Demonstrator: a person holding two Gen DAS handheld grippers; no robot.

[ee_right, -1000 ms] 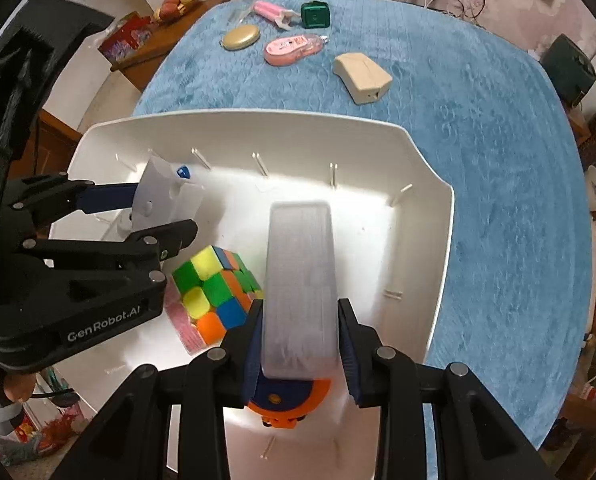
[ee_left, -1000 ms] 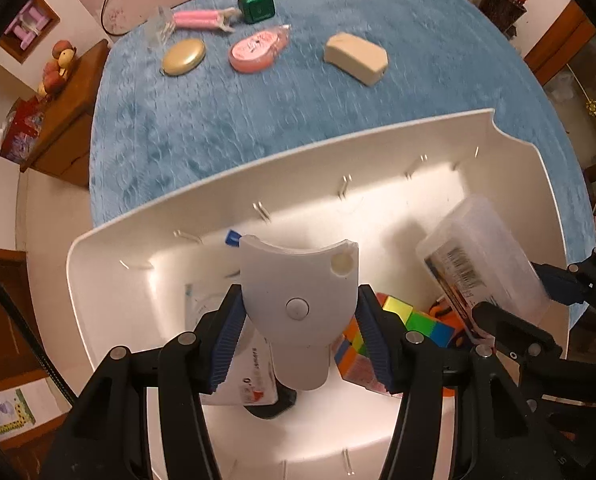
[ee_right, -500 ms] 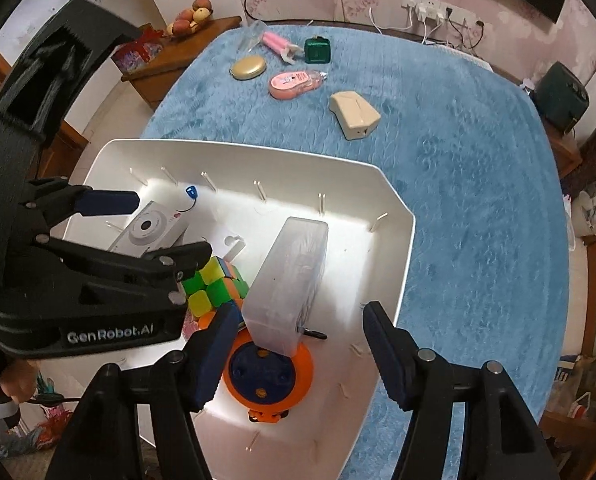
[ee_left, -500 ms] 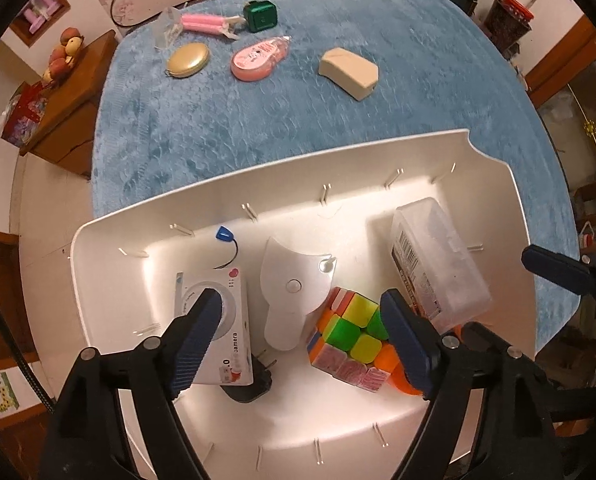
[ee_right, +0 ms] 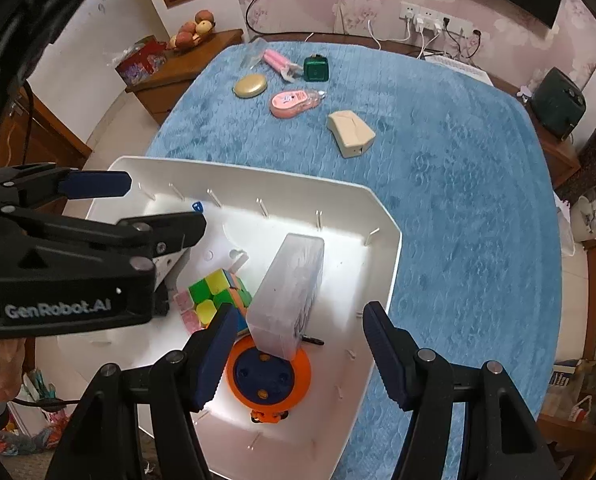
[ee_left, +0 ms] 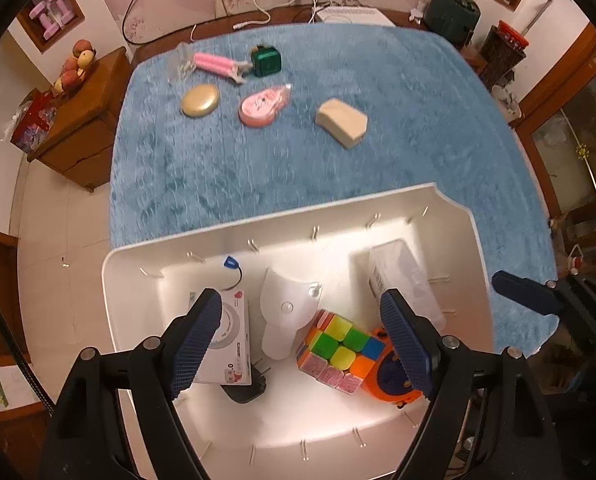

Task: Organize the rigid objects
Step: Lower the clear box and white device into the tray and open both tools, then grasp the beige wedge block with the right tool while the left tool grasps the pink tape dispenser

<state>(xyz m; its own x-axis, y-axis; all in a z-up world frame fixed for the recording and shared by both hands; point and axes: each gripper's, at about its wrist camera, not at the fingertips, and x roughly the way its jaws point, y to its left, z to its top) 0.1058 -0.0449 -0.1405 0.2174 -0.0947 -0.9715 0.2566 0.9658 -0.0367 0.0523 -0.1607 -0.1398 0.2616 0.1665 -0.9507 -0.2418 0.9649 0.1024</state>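
jaws of left gripper (ee_left: 301,340) and right gripper (ee_right: 296,356) wide open, holding nothing. beige block (ee_right: 350,128) far ahead on bench (ee_right: 457,208) (long side slanted), nearer right.

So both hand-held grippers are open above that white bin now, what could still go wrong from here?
1. The clear plastic box lies tilted, one end propped on the orange round toy; it might slide or tip further.
2. The white bin is crowded around the colour cube, so the five items left on the blue cloth, like the beige block, may land on top and shift things.
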